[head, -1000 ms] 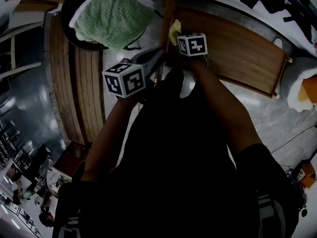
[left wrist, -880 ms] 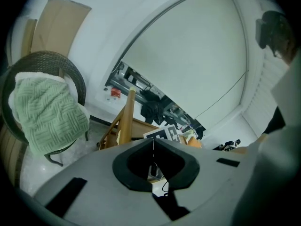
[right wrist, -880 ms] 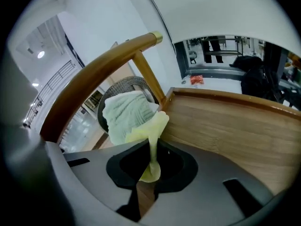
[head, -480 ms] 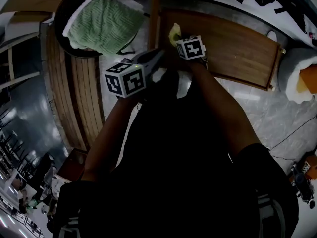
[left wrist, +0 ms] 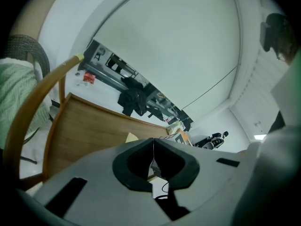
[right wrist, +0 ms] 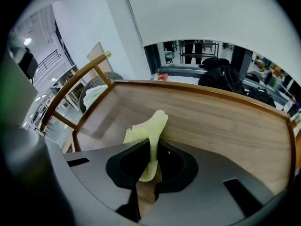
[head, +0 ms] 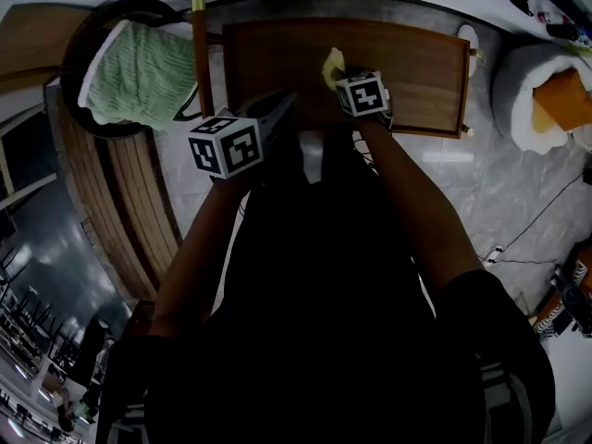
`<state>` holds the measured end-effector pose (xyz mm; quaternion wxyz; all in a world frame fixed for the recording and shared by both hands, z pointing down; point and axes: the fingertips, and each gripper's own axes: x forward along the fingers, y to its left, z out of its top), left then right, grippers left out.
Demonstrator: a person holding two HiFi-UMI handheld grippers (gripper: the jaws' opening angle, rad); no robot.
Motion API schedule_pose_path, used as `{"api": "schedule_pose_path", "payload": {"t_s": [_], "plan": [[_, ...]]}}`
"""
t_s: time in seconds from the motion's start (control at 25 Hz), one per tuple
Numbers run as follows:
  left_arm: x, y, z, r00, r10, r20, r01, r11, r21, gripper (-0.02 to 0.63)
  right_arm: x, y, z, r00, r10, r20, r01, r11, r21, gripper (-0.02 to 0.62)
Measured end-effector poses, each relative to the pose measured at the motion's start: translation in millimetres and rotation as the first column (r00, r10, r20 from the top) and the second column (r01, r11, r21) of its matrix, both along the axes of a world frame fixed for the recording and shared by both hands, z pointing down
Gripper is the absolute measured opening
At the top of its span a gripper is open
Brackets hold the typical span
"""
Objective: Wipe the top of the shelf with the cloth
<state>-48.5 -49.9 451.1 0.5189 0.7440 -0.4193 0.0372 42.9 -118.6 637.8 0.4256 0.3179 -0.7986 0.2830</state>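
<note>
The shelf top (head: 407, 58) is a brown wooden board with a raised rim, also seen in the right gripper view (right wrist: 221, 121) and the left gripper view (left wrist: 89, 126). A pale yellow cloth (right wrist: 150, 131) is pinched in my right gripper (right wrist: 153, 142), which is shut on it over the near part of the board; the cloth (head: 331, 66) pokes out ahead of the marker cube. My left gripper (left wrist: 153, 142) is shut with nothing in it, held near the board's left front edge (head: 277, 109).
A round dark basket (head: 92, 35) with a green knitted textile (head: 139, 72) stands left of the shelf. A curved wooden post (head: 200, 54) rises beside it. A white round cushion with an orange piece (head: 546, 100) lies at the right. Cables run over the marble floor (head: 518, 220).
The view has swung so the shelf now lies square ahead; both grippers sit nearer its middle front. The right gripper still holds the cloth.
</note>
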Motion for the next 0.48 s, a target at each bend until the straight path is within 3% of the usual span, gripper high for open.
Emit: {"api": "schedule_pose_path", "payload": {"t_s": [0.48], "plan": [[114, -22, 17, 0.997, 0.069, -0.027, -0.069, 0.998, -0.003, 0.012, 188, -31, -6, 0.972, 0.230, -0.054, -0.229, 0.973, 0.011, 0.046]]}}
